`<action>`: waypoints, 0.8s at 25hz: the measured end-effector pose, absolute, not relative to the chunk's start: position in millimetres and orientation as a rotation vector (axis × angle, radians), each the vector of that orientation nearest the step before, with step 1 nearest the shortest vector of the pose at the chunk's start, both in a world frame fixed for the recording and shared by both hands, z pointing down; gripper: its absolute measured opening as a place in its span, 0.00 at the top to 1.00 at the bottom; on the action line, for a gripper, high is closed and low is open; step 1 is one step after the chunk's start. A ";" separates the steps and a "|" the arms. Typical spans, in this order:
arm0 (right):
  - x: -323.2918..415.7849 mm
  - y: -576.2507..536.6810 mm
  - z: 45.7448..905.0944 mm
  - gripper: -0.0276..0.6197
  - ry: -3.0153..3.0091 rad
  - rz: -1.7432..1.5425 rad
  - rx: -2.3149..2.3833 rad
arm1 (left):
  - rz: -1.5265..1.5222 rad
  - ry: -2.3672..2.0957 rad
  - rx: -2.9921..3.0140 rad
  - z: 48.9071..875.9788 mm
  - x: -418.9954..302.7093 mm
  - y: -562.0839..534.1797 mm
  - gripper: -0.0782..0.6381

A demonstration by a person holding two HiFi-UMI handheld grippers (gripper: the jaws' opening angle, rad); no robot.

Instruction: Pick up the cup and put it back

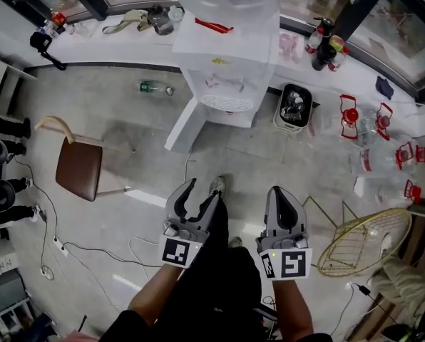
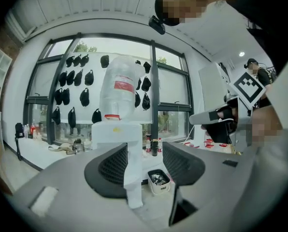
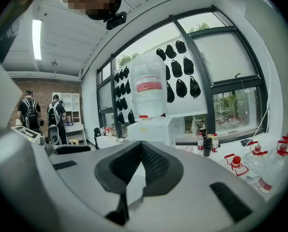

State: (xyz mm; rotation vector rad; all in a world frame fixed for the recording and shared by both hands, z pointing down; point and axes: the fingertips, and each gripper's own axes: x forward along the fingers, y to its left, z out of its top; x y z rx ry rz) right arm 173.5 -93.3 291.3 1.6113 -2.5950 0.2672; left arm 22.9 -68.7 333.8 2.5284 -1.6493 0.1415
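I can make out no cup in any view. A white water dispenser [image 1: 227, 63] with a big clear bottle on top stands ahead by the window ledge; it also shows as the dispenser [image 2: 116, 134] between the left jaws and the dispenser [image 3: 151, 128] beyond the right jaws. My left gripper [image 1: 203, 191] is held at waist height over the floor, jaws apart with nothing between them [image 2: 144, 166]. My right gripper [image 1: 281, 192] is beside it, its pads meeting at the tip [image 3: 140, 150] with nothing in them. Both point toward the dispenser, well short of it.
A white bin [image 1: 294, 109] of dark items sits right of the dispenser. A brown chair [image 1: 79, 168] stands left, a bottle [image 1: 154, 87] lies on the floor, water jugs [image 1: 383, 148] crowd the right, and a yellow wire frame [image 1: 362, 241] lies nearby. Cables [image 1: 91, 251] trail on the floor.
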 end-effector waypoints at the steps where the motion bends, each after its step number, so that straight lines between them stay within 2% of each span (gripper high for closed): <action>1: 171.9 -103.1 305.0 0.96 -2.597 0.266 1.614 | 0.141 -1.647 2.531 348.9 21.9 -79.8 0.60; 20: 132.8 -231.8 636.1 0.96 -2.665 0.236 1.600 | 0.100 -1.643 2.573 707.2 -17.1 -215.6 0.56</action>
